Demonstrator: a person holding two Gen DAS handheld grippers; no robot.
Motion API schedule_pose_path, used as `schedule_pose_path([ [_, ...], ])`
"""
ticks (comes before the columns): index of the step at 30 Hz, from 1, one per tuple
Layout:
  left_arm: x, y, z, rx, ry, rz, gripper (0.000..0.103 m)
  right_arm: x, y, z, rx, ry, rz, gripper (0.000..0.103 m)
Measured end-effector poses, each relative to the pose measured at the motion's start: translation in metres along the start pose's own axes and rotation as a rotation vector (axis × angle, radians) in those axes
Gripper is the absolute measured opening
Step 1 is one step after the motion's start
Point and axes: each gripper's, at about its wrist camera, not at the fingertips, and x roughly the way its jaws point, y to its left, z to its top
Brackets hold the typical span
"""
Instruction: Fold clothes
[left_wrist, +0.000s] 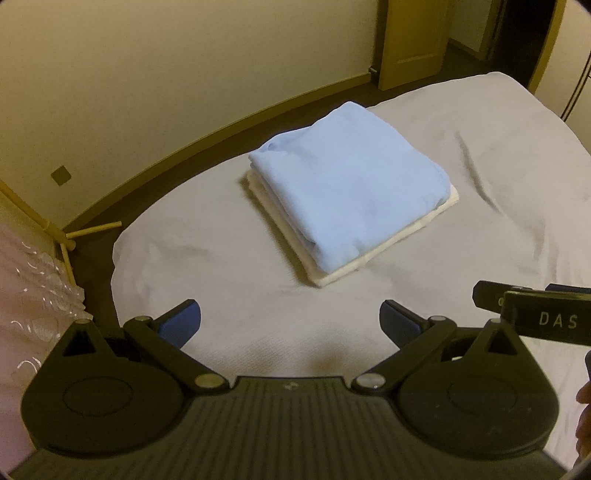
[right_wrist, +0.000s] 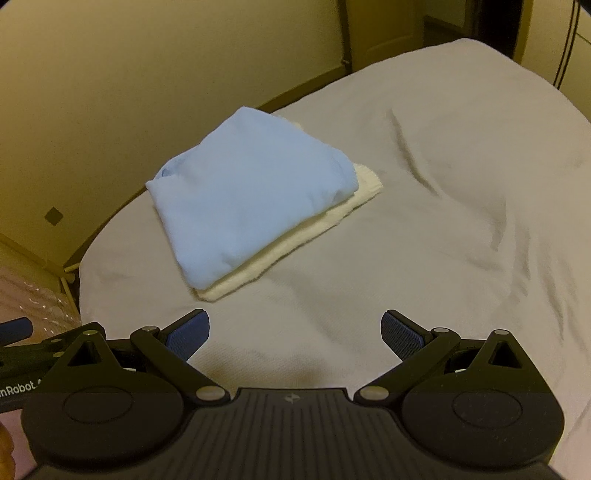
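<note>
A folded light blue garment (left_wrist: 351, 184) (right_wrist: 251, 195) lies on top of a folded cream garment (left_wrist: 373, 258) (right_wrist: 295, 243), stacked on the bed with its grey cover (left_wrist: 480, 166) (right_wrist: 461, 184). My left gripper (left_wrist: 291, 321) is open, held back from the stack's near corner with nothing between its blue pads. My right gripper (right_wrist: 295, 332) is open too, to the right of the stack and short of it. Part of the right gripper (left_wrist: 535, 317) shows at the right edge of the left wrist view, and part of the left gripper (right_wrist: 44, 347) at the left edge of the right wrist view.
Dark floor (left_wrist: 177, 162) runs between the bed's far edge and a cream wall (left_wrist: 147, 74). A wooden rack (left_wrist: 62, 236) with clear plastic wrap (left_wrist: 33, 288) stands at the left. A doorway (left_wrist: 417, 37) is at the back. The cover has creases (right_wrist: 495, 221) on the right.
</note>
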Motion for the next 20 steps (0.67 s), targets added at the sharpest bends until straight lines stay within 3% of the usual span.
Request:
schedule_pose_path([
  [14,0.018,-0.001,0.013,0.003,0.014,0.004,0.102,0.016,0.004,0.013,-0.004,0.010,-0.006,0.102],
  [20,0.012,-0.004,0.013,0.024,-0.019,0.021,0.102,0.010,0.005,0.012,-0.001,0.000,-0.005,0.102],
])
